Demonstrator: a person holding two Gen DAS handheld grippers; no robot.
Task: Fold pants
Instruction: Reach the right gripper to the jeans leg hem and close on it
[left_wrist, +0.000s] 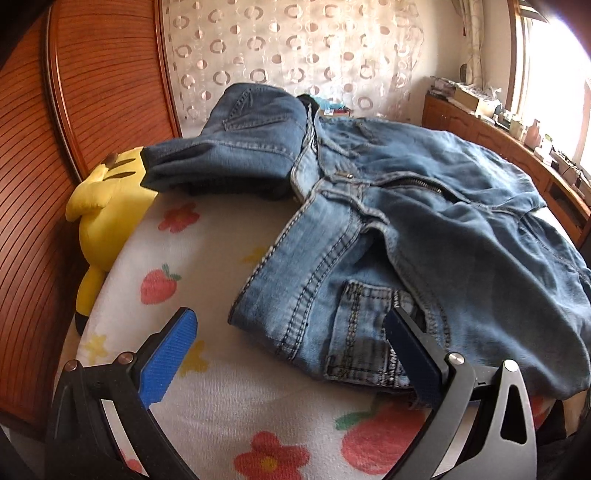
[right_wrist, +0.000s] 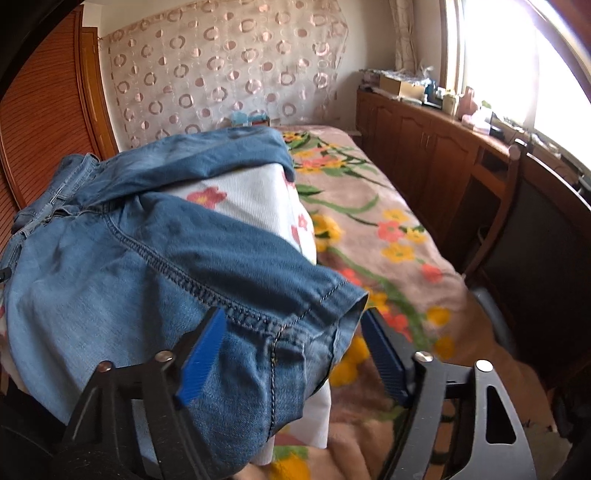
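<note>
A pair of blue denim pants (left_wrist: 424, 229) is found spread across a white cover printed with flowers and strawberries (left_wrist: 207, 369), which lies on a bed. In the left wrist view the waistband, the open zip and a back pocket are seen; a second, folded denim garment (left_wrist: 236, 147) is stacked at the far left, next to a yellow plush toy (left_wrist: 107, 206) set against a brown slatted wooden panel (left_wrist: 33, 184).

The left gripper (left_wrist: 290, 354) is noted with its fingers (left_wrist: 168, 360) set wide apart. The left blue pad is over the bare cover; the right pad is at the pocket corner of the pants. No fabric is clamped.

In the right wrist view one hemmed leg end (right_wrist: 295, 325) of the pants is observed draped over the edge of the cover, above a beige floral blanket (right_wrist: 373, 221). The right gripper (right_wrist: 291, 350) is recorded with its fingers partly spread and the hem lying between them; the left pad touches the denim, the right pad stands just clear of it, so a grip is not confirmed.

Wooden cabinets (right_wrist: 424, 147) are seen under a bright window
</note>
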